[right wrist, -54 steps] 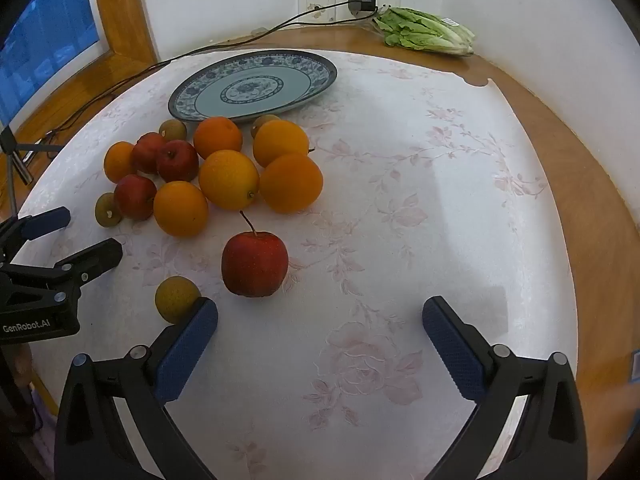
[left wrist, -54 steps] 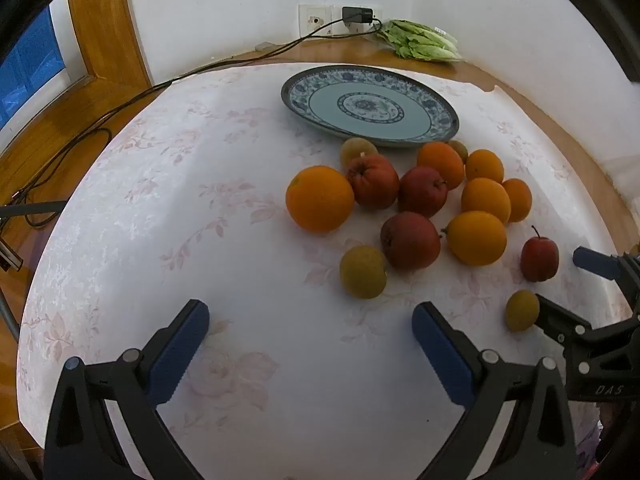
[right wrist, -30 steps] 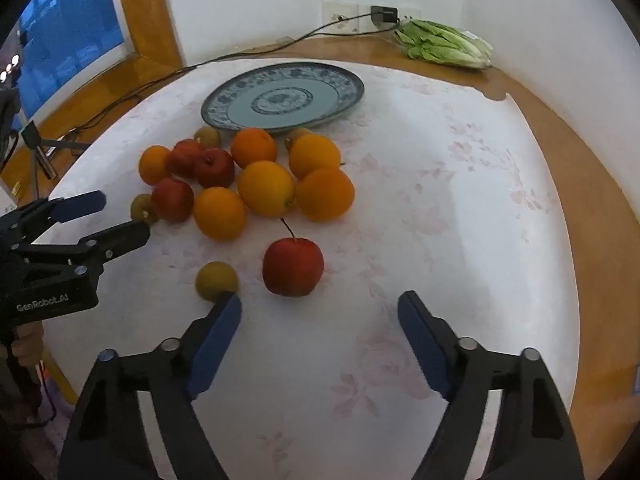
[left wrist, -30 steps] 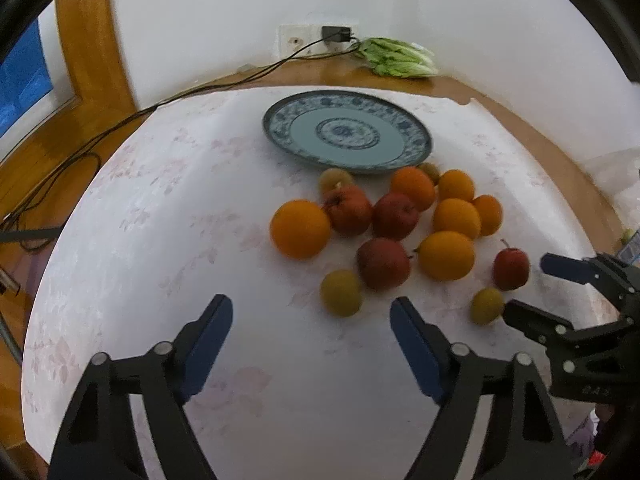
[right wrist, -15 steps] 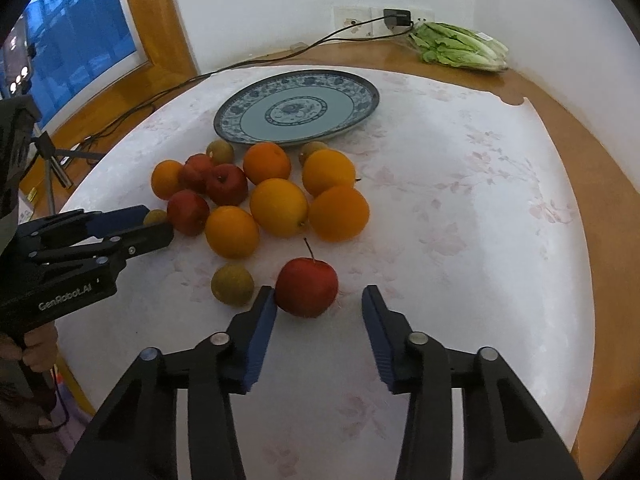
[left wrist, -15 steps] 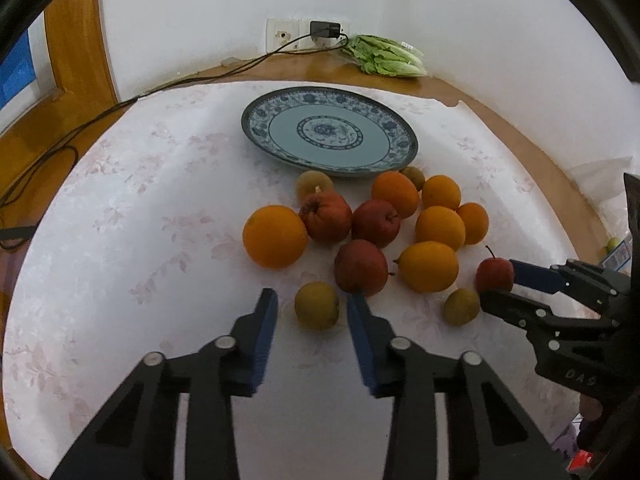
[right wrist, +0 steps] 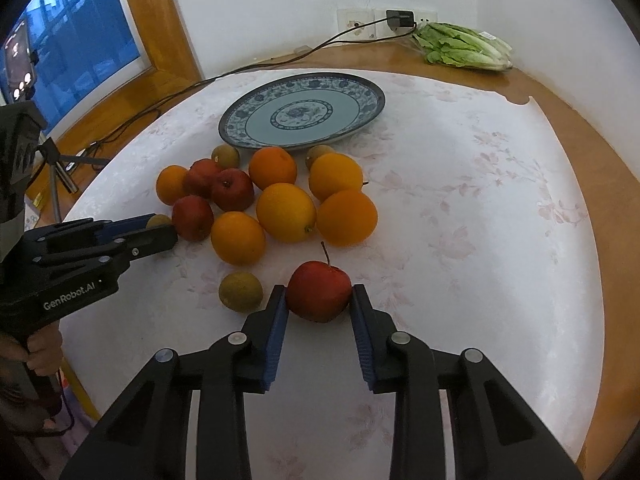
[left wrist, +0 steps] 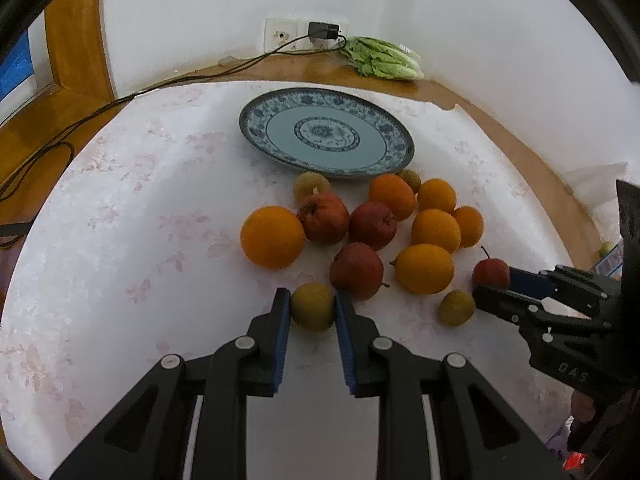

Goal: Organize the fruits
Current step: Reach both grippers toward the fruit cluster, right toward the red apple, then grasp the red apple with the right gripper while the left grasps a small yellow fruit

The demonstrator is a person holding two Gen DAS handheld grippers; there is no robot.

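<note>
my left gripper (left wrist: pixel 308 307) clamps the small brown fruit (left wrist: pixel 312 306) and my right gripper (right wrist: pixel 319 299) is closing, seemingly touching, on the red apple (right wrist: pixel 319 290), both nearer me than the empty plate (left wrist: pixel 256 128), for carrying there.

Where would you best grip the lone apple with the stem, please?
Grip the apple across its round middle, pads on its left and right flanks, coming from the near side. Its stem stands up and oranges crowd behind, while no fruit touches its flanks. The right gripper's jaws are closing on it so.
</note>
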